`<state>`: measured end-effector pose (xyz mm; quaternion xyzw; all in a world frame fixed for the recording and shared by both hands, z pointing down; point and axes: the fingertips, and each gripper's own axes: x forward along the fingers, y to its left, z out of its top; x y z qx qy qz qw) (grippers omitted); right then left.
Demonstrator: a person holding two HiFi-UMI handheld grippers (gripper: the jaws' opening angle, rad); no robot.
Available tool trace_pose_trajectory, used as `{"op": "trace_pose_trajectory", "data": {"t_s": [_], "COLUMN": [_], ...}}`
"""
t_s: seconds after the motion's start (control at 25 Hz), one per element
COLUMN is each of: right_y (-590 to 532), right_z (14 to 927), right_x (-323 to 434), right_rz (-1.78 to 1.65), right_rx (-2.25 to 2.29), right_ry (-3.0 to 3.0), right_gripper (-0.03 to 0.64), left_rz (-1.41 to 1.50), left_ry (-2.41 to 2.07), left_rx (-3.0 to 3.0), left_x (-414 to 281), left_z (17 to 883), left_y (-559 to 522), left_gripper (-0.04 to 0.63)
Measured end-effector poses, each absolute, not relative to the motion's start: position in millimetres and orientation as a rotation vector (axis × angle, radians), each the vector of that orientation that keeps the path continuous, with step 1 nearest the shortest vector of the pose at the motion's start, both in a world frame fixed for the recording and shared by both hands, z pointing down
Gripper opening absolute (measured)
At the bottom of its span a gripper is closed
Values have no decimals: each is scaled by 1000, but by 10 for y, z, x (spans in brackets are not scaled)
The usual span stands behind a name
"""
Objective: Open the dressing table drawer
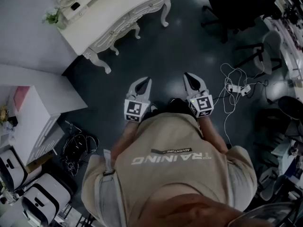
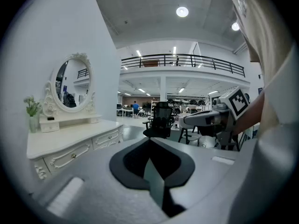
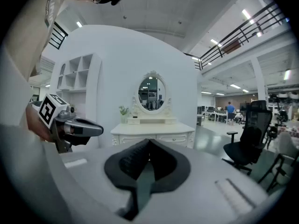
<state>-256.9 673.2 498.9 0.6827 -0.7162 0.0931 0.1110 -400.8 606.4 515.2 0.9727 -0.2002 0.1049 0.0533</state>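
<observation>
The left claw is closed, gripping nothing; so is the right claw. Both hover well apart from the dressing table, whose drawers are shut. The right gripper view faces its oval mirror squarely. Only the head view shows floor cables.

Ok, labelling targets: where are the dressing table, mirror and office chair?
dressing table (image 3: 154,128), right gripper view, on its top.
mirror (image 3: 152,93), right gripper view, on the glass.
office chair (image 3: 257,122), right gripper view, on its backrest.
</observation>
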Motion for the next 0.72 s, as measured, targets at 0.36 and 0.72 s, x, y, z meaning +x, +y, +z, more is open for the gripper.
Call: {"op": "trace_pose_trajectory", "data": {"t_s": [0.36, 0.72], "right_y": [6283, 5870], "right_z": [5181, 5286], "right_x": [-2256, -1705], "right_rz": [336, 346], "right_rx": [2072, 2042], "right_ry": [-2107, -2147], "right_gripper": [3, 3], "left_rz": [344, 402], "left_ry": [-568, -610], "left_rx": [2957, 2952], "left_x": [-3753, -3172], "left_z": [5291, 5214], "left_y": [5637, 5261], "left_gripper": [6, 6]}}
